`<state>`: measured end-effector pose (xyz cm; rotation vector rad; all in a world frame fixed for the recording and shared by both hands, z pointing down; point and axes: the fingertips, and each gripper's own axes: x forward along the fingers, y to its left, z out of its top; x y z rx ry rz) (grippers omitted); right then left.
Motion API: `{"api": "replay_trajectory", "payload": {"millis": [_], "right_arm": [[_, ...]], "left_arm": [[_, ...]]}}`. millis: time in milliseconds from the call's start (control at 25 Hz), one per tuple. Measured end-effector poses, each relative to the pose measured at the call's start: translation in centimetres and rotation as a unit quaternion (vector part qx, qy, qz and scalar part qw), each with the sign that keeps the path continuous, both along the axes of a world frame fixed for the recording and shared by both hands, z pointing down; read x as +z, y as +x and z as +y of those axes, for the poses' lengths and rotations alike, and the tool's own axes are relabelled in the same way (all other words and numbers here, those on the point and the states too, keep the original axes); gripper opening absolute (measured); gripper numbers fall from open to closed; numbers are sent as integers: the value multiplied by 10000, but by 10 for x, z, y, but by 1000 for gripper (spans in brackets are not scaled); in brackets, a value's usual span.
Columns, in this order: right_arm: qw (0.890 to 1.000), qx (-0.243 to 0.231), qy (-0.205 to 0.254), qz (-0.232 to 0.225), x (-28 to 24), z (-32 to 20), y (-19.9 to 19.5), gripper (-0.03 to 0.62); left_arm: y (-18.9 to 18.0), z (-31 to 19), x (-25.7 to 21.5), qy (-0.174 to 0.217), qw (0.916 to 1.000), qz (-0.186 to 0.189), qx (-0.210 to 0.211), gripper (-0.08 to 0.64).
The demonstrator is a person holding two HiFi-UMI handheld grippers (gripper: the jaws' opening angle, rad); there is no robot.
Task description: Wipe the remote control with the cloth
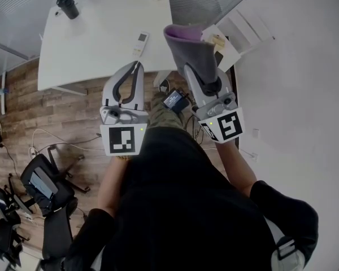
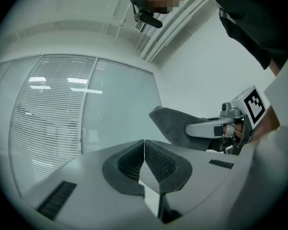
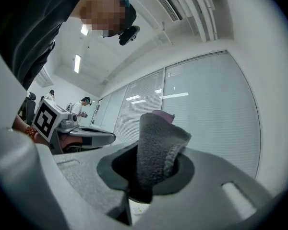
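Jaws of the right gripper (image 3: 151,174) pinch a folded grey fleece cloth (image 3: 156,138) that stands up out of them; those of the left gripper (image 2: 144,163) are pressed together, empty. In the head view, at about nine o'clock from the cloth, the slim white remote control (image 1: 140,40) lies untouched on the white counter (image 1: 96,44). Wiping has not begun: the cloth must next be brought down onto the remote.

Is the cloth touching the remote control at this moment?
Apart. The head view shows a strip of bare white table between the remote control, lying flat, and the cloth raised to its right.
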<state>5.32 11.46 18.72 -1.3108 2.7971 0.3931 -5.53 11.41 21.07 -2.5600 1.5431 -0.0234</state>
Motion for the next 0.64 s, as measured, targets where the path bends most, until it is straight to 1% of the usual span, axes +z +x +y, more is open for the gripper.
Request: {"api": "replay_trajectory", "payload": {"millis": [320, 520, 640], "right_arm": [[9999, 7, -86, 64, 12, -8, 3, 60], [9998, 13, -154, 102, 18, -10, 7, 60], [9998, 24, -189, 106, 20, -11, 11, 60]], "left_arm": [[3, -7, 9, -163, 9998, 53, -73, 6], [6, -9, 14, -162, 9998, -4, -95, 6], [8, -10, 18, -286, 9995, 10, -111, 6]]}}
